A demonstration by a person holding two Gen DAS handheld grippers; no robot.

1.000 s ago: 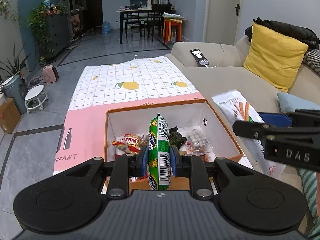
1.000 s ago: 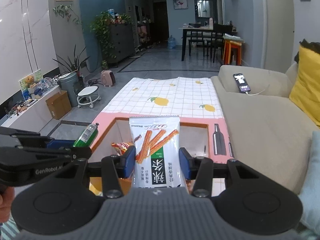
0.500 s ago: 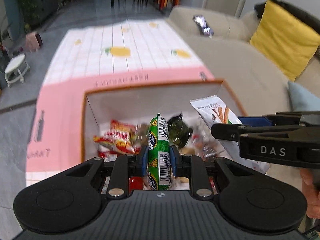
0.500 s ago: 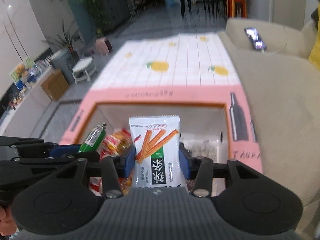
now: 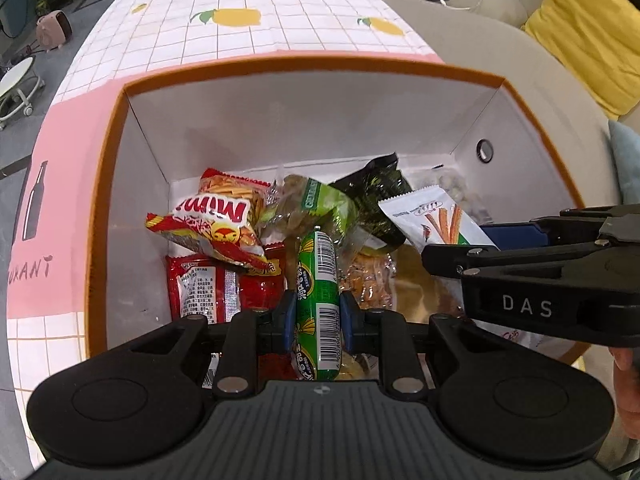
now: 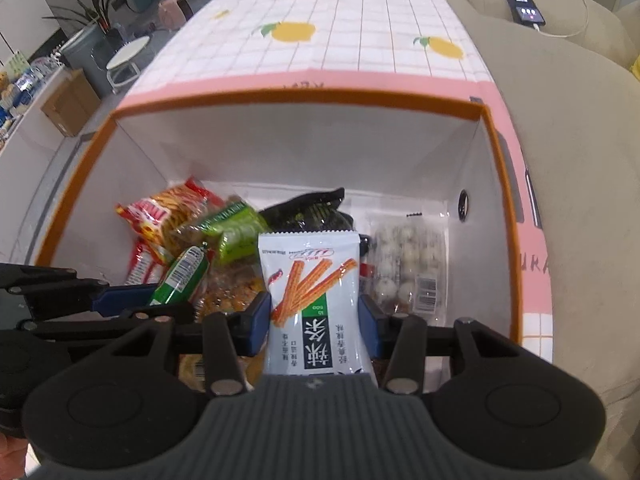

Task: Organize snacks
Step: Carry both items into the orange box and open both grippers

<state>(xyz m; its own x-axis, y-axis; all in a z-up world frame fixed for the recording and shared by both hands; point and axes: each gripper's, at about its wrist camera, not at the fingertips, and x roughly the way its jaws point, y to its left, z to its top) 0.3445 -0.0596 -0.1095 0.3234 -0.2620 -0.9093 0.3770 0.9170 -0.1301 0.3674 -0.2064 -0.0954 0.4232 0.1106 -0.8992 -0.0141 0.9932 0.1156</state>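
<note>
Left wrist view
Left gripper [image 5: 317, 312]: clenched on the green sausage [image 5: 317, 300], blue pads pinching it mid-length, tip pointing forward along the fingers.
Reason for hold: gripped at the middle, probably so the slippery tube stays level on the way in.
Box [image 5: 304, 68]: orange-rimmed, white inside, standing on the pink and lemon-print cloth [image 5: 240, 32]; gripper poised over its near half.
Contents below: red Mimi bag [image 5: 216, 220] tilted on top of a red packet [image 5: 200, 288]; a green pouch [image 5: 320, 204] and a dark pouch [image 5: 376, 192] behind.
Sausage versus box: above the pile, not yet resting on it, over a narrow gap between the red packet and the amber snacks.
Right gripper [image 5: 520, 280]: crossing in from the right edge, white stick-snack bag [image 5: 436, 220] sticking out past it.

Right wrist view
Right gripper [image 6: 316, 316]: grasping the white stick-snack bag [image 6: 312, 292], pads squeezing its two side edges, bag upright and facing the lens.
Reason for hold: side pinch keeps the flat bag from folding, likely for an upright drop.
Bag versus box [image 6: 304, 98]: over the middle, between the green sausage [image 6: 180, 276] at left and the clear pack of white balls [image 6: 404, 264] at right.
Stage: both snacks hanging over the box; release looks like the move due.
Risk: the two grippers sit close, so a bump on opening seems possible.
</note>
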